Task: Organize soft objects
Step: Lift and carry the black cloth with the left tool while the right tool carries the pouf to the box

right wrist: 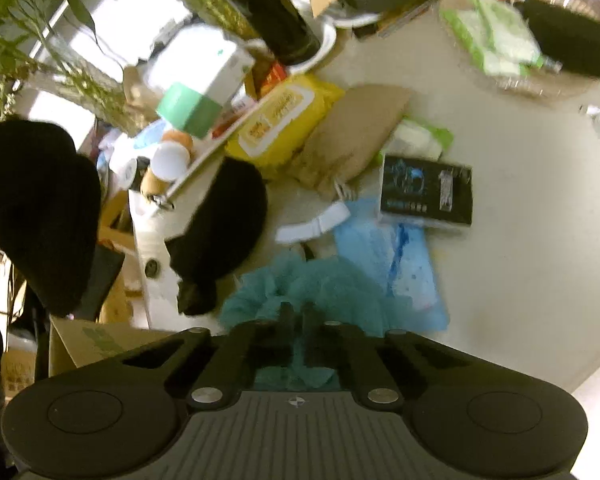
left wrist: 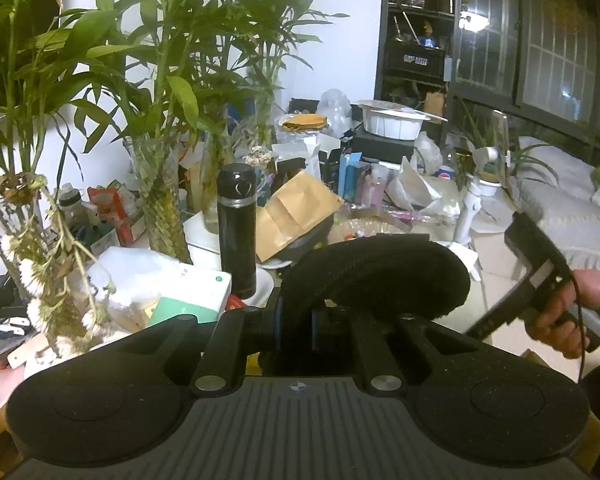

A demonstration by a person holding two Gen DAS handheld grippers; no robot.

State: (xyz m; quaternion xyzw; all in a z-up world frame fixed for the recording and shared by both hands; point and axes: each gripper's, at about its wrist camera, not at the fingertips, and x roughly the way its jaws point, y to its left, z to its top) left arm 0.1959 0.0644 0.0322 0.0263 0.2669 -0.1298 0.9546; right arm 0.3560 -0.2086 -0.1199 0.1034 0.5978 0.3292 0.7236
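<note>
Black soft item (left wrist: 376, 270), thick and curved like a padded cushion, sits clamped between the fingers of the left gripper (left wrist: 314, 320), raised above the cluttered table (right wrist: 520, 208). From the right wrist view the same black bulk (right wrist: 36, 208) hangs at the left edge of frame. Right gripper (right wrist: 296, 316) has its fingers drawn close together on a teal mesh pouf (right wrist: 308, 284), which lies on the table surface just beside a blue plastic sheet (right wrist: 404, 252). A second black soft piece (right wrist: 224, 232) lies next to the pouf, touching a white box edge. Yellow wipes pack (right wrist: 284, 116), tan pouch (right wrist: 352, 136) and a dark boxed item (right wrist: 426, 190) lie further back. Black flask (left wrist: 237, 228) stands upright among potted bamboo (left wrist: 168, 92). Right wrist view is motion-blurred.
</note>
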